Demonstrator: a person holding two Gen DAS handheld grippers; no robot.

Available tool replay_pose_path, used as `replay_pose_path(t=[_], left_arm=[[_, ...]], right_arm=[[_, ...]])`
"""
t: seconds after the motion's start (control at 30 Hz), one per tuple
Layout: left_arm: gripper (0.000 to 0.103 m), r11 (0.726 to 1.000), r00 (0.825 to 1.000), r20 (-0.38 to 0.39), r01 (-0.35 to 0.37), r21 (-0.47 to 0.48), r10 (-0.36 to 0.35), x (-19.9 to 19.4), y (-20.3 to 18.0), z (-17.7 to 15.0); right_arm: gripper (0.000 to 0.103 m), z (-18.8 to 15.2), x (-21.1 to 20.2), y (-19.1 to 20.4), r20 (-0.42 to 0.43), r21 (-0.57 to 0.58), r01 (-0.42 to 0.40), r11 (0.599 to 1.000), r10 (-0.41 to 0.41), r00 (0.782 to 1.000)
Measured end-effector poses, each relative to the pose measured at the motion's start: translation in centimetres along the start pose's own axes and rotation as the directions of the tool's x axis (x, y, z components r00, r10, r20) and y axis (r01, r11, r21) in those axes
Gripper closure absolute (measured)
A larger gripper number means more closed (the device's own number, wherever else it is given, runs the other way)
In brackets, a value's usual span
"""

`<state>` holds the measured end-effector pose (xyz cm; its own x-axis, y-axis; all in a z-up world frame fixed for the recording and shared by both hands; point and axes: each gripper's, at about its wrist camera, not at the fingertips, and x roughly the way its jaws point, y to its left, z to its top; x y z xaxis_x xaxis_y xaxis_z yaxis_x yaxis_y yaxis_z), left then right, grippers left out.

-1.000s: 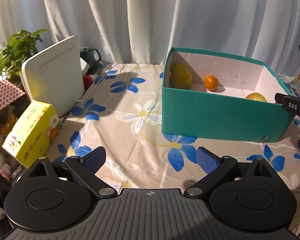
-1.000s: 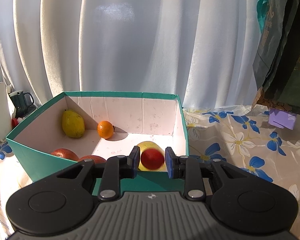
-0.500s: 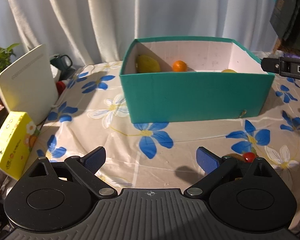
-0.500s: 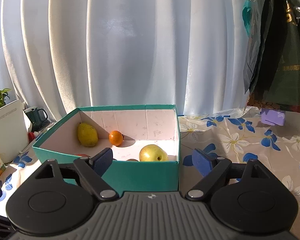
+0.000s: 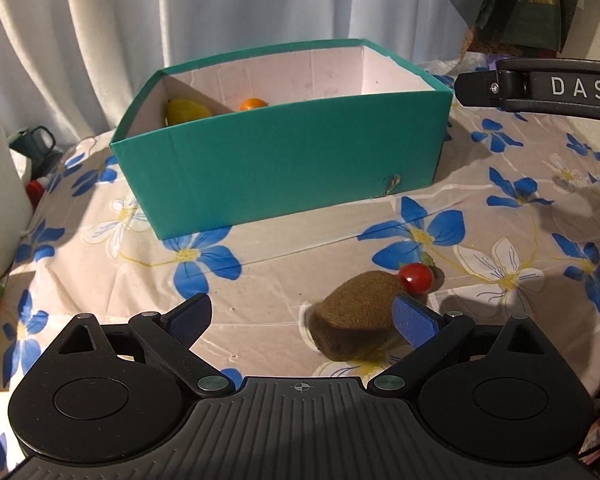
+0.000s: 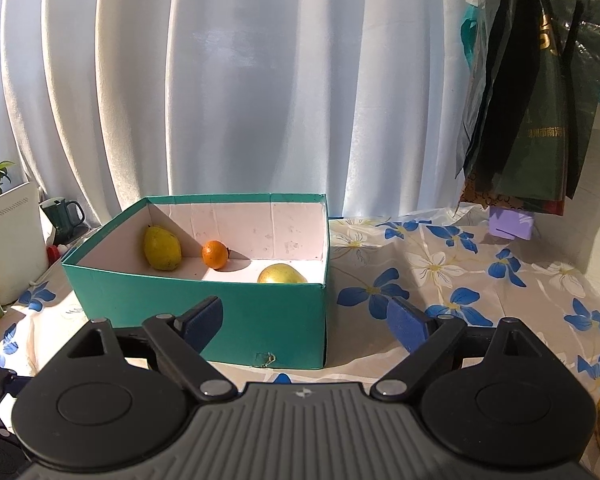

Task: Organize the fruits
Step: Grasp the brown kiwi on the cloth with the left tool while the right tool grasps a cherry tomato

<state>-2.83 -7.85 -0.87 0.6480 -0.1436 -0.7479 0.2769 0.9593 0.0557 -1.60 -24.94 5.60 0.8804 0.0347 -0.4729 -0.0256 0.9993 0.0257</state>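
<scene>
Gone from our right gripper (image 6: 306,322) is the red fruit it pinched a second ago; its jaws are opening, already wide, with nothing between them, and we now sit back from the teal box (image 6: 236,308). Inside the box we see a yellow pear (image 6: 162,247), a small orange (image 6: 215,254) and a golden apple (image 6: 282,274). Our left gripper (image 5: 302,318) has swung down over the flowered tablecloth (image 5: 260,280), bringing a brown kiwi (image 5: 356,322) and a cherry tomato (image 5: 417,277) into view. Left jaws are spread wide, gripping nothing; the kiwi lies just inside the right-hand pad, contact unclear. White letters "DAS" show on the other gripper's finger; gold print on the hanging dark bag (image 6: 540,92) is unreadable.
</scene>
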Motion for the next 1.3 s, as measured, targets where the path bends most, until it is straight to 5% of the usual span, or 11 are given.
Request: replay_pose_path(t=[1.0, 1.3], left_arm=[[0.004, 0.996, 0.998, -0.053, 0.046, 0.079, -0.041, 2.7, -2.3, -0.4], [0.015, 0.995, 0.995, -0.085, 0.058, 0.081, -0.051, 3.6, -2.2, -0.6]], right_arm=[[0.013, -0.2, 0.4, -0.8, -0.006, 0.012, 0.01, 1.0, -0.01, 1.0], [0.013, -0.5, 0.6, -1.5, -0.013, 0.034, 0.028, 0.999, -0.027, 1.0]])
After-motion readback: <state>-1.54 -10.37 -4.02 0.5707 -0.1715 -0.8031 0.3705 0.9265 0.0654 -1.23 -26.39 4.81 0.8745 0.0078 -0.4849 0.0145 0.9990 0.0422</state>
